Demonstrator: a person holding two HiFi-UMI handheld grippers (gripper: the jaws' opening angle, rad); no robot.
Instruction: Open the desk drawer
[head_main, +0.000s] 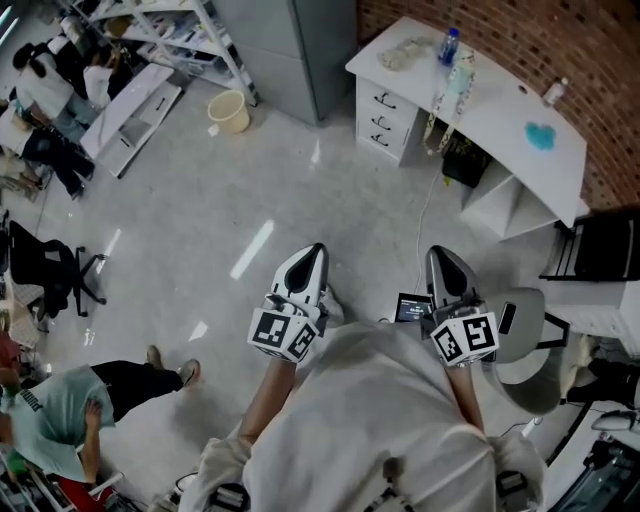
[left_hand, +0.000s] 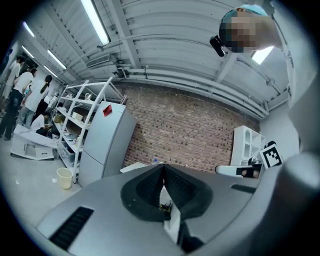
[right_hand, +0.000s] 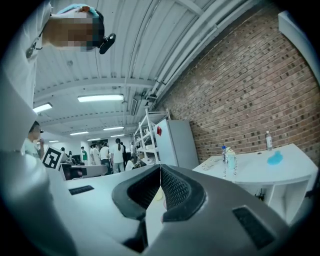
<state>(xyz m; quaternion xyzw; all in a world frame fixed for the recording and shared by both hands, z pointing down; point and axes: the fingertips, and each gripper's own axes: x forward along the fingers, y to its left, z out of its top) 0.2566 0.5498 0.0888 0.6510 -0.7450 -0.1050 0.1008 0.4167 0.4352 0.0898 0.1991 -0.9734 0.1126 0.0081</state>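
Note:
A white desk (head_main: 500, 120) stands along the brick wall at the upper right of the head view. Its drawer unit (head_main: 385, 112), with three closed drawers and dark handles, sits under the desk's left end. My left gripper (head_main: 308, 262) and right gripper (head_main: 442, 262) are held level above the floor, well short of the desk, both shut and empty. The right gripper view has the desk (right_hand: 260, 172) at the right, past my shut right gripper (right_hand: 160, 172). In the left gripper view my left gripper (left_hand: 163, 172) is shut, and the desk's edge (left_hand: 134, 167) peeks above it.
On the desk are a blue-capped bottle (head_main: 448, 45), a second bottle (head_main: 555, 92) and a blue cloth (head_main: 541, 135). A grey fridge (head_main: 300, 50) and a yellow bucket (head_main: 229, 111) stand left of the desk. A grey chair (head_main: 520, 345) is near my right. People stand at the left.

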